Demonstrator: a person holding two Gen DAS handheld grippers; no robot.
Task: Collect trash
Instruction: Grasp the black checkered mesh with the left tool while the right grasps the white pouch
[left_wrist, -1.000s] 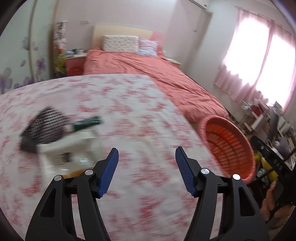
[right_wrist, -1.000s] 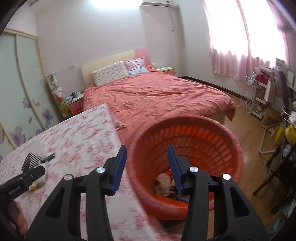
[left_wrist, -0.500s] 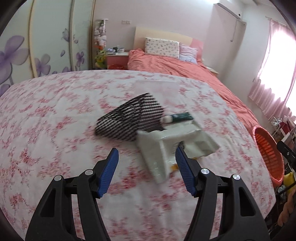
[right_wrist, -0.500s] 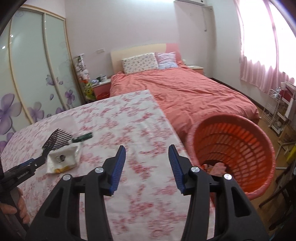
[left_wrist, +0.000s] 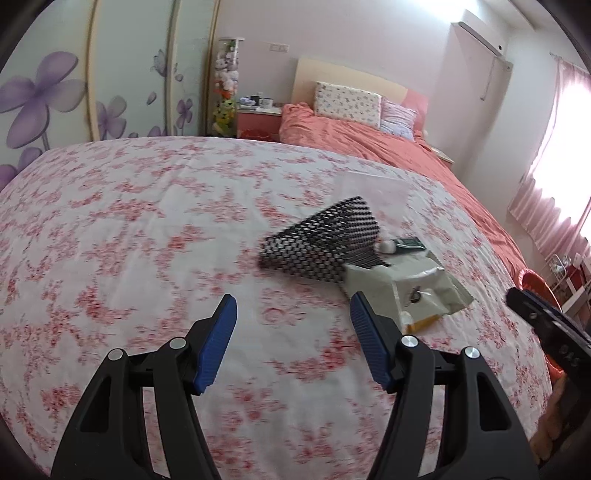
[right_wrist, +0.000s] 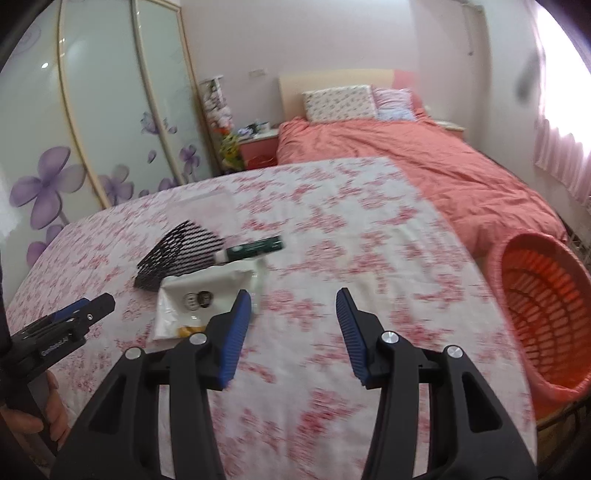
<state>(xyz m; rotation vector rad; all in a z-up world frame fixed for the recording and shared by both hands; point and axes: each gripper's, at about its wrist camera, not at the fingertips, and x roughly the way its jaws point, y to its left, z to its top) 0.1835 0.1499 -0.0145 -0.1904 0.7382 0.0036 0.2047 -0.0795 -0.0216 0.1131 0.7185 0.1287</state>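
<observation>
Left wrist view: the left gripper (left_wrist: 291, 319) hangs over a table with a pink flowered cloth (left_wrist: 129, 236), jaws parted and holding nothing. Just beyond its right finger lies the trash: a white plastic bag (left_wrist: 406, 284), with black mesh netting (left_wrist: 325, 240) overlapping its far edge and a dark green tube (left_wrist: 404, 244) beside it. Right wrist view: the right gripper (right_wrist: 293, 314) is likewise partly open and empty. An orange basket (right_wrist: 532, 295) stands off the table's right edge. A bed (right_wrist: 424, 166) lies farther back.
</observation>
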